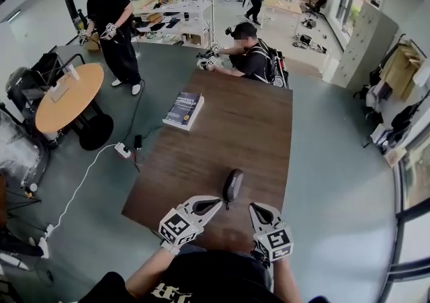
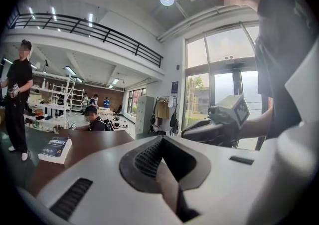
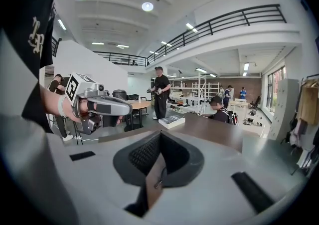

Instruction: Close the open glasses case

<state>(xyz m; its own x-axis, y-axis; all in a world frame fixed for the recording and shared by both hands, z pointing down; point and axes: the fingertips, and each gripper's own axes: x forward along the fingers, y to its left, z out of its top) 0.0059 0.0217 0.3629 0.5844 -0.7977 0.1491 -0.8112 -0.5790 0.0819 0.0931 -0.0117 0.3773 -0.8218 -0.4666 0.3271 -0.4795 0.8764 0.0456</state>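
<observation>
Your left gripper [image 1: 213,203] and right gripper [image 1: 255,209]: jaws together, empty. Press one-sided and the glasses case [image 1: 232,186] at twelve o'clock may skid.

The worktop [image 1: 222,140] at mid-frame is showing dark brown wood grain, and the glasses case [image 1: 232,185] on it is looking black. At the bottom, the left claw [image 1: 216,201] and right claw [image 1: 254,207] are showing white shells with black-and-white square markers. The book [image 1: 183,110] is showing navy.
</observation>
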